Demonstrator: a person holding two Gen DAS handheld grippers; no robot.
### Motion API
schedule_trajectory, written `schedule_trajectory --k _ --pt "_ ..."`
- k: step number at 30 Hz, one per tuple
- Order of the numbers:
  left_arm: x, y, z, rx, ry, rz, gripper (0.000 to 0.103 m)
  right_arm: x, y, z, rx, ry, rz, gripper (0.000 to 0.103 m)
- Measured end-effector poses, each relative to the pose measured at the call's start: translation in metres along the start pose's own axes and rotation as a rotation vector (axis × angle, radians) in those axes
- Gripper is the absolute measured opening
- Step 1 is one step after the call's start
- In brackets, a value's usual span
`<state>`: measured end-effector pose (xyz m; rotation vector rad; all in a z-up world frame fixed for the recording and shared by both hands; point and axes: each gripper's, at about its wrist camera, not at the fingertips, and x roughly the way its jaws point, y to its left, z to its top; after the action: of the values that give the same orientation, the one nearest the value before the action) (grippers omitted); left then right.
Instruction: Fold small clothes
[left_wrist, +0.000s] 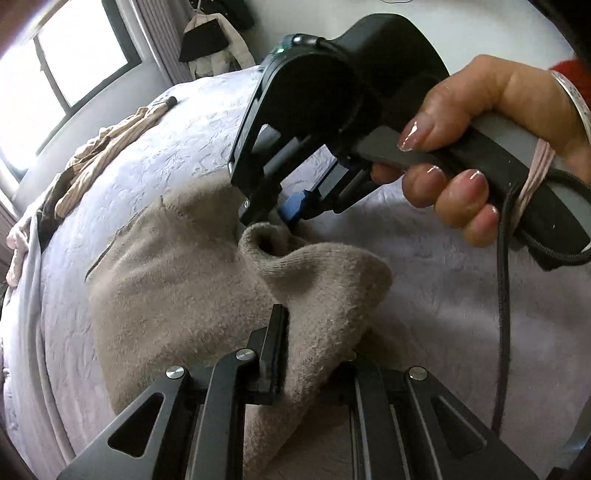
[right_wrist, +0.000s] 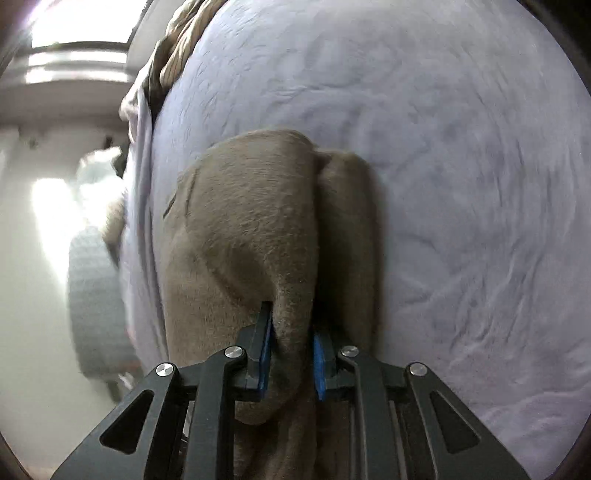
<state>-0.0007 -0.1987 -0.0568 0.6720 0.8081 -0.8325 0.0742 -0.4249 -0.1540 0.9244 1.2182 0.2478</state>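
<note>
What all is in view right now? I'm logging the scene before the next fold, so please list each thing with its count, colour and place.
sock: one, beige-brown, lying on the bed, both jaws shut on it
bedspread: one, pale lilac, textured, covering the bed under the sock
striped garment: one, tan and cream, crumpled near the bed's far edge
window: one, bright, dark frame, behind the bed
hanging coat: one, cream with a dark part, on the far wall
cable: one, black, hanging from the right gripper's handle
left gripper: one, black, clamping the sock's near end
right gripper: one, black with blue pads, pinching a sock fold
right hand: one, around the handle, silver bangle at the wrist
</note>
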Motion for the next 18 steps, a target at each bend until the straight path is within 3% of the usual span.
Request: schedule_trajectory --k 2,7,9,10,11,15,18 --pt "-0.002 0.003 0.001 0.005 0.003 0.001 0.014 -0.007 -0.007 -0.001 0.013 -0.023 0.036 0.021" --pt "-0.013 0.003 0.006 -0.012 0.009 -0.014 0.016 -0.014 -0.004 -0.004 -0.013 -0.027 0.016 0.021" --pt "-0.012 0.009 0.009 -0.028 0.028 -0.035 0.052 -0.011 0.007 -0.009 -0.017 -0.035 0.004 0.021" --pt "-0.013 0.018 0.008 -0.045 0.019 -0.031 0.087 -0.014 0.007 -0.011 -0.017 -0.040 -0.008 0.021" --pt "-0.023 0.020 0.005 -0.060 -0.017 -0.026 0.094 -0.014 0.007 -0.017 -0.017 -0.046 -0.018 0.021" --pt "-0.042 0.028 -0.007 -0.064 -0.015 -0.043 0.094 -0.020 0.008 -0.025 0.007 -0.060 -0.010 0.022" --pt "-0.050 0.052 -0.015 -0.143 -0.005 -0.049 0.094 -0.027 0.008 -0.019 0.020 -0.083 0.016 0.026"
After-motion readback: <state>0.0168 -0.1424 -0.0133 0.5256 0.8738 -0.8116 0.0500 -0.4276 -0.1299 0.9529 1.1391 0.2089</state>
